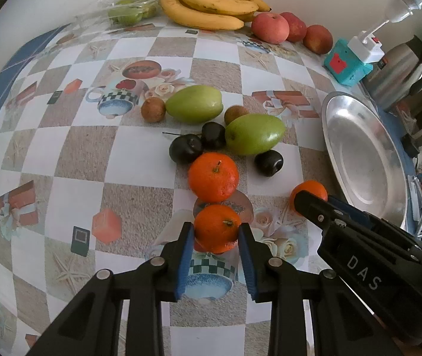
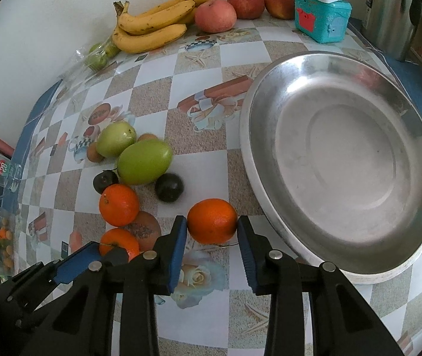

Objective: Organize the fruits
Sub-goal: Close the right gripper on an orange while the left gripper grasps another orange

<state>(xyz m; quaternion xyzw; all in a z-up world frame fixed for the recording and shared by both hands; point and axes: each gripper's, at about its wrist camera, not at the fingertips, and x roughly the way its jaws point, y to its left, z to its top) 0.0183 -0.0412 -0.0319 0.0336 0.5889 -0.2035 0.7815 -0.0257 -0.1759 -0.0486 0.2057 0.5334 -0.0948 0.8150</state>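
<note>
**A:** While both claws point steeply down at the worktop point(image 1: 139, 175), the left claw point(image 1: 216, 233) sits clamped on a mandarin point(image 1: 216, 227), blue pads pressed to either side of it!

**B:** And the right claw point(image 2: 212, 222) matches it, clamped on a second mandarin point(image 2: 212, 220), which sits just beside the near rim of the steel plate point(image 2: 344, 160). In the left view that claw comes in from the right, half covering its fruit.

**A:** Both fruits look to be down on the checked cloth; I cannot tell whether either has left it.

**B:** Just past the left claw, a third mandarin point(image 1: 213, 177) rests free, stem up, close behind the gripped one.

**A:** Beyond that, the dark plums: one point(image 1: 185, 149) touching the free mandarin, another point(image 1: 213, 135) right behind, and a third point(image 1: 269, 163) off to the right on its own.

**B:** Then the two green mangoes point(image 1: 254, 138), the nearer one lying against the plums, the farther one point(image 1: 193, 104) behind it. Small brown fruits point(image 1: 153, 109) are tucked beside them.

**A:** The plate is bare, lying right of the pile.

**B:** At the far wall, a bunch of bananas point(image 1: 208, 9), three red apples point(image 1: 270, 27) to its right, and a clear bag of green fruit point(image 1: 130, 13) to its left.

**A:** And far right, a teal box point(image 1: 344, 65) with a white gadget on top, next to a metal kettle point(image 1: 401, 74).
</note>
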